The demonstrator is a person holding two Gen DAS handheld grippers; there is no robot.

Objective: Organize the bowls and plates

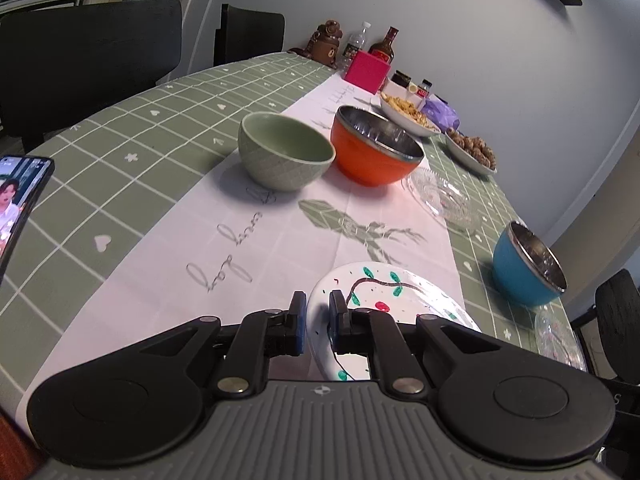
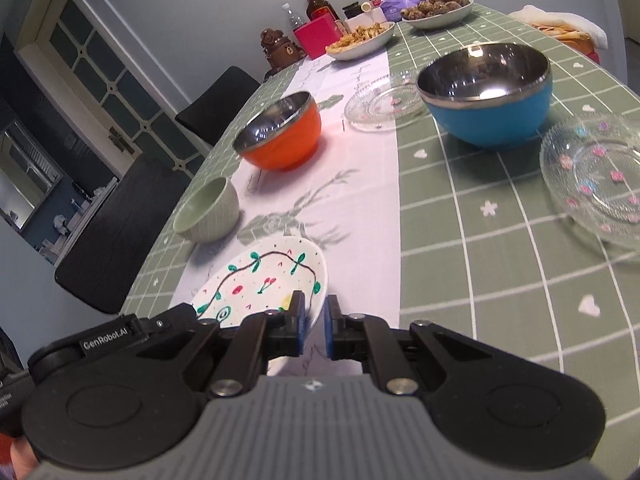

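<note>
Between both hand-held grippers, painted plate [image 2: 264, 280] tilts off the tablecloth [image 2: 480, 248].

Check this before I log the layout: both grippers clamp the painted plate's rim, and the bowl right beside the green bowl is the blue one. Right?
Not quite. The left gripper and right gripper do clamp the painted plate, but the bowl beside the green bowl is the orange bowl; the blue bowl stands apart, farther right. The left wrist view shows it.
</note>
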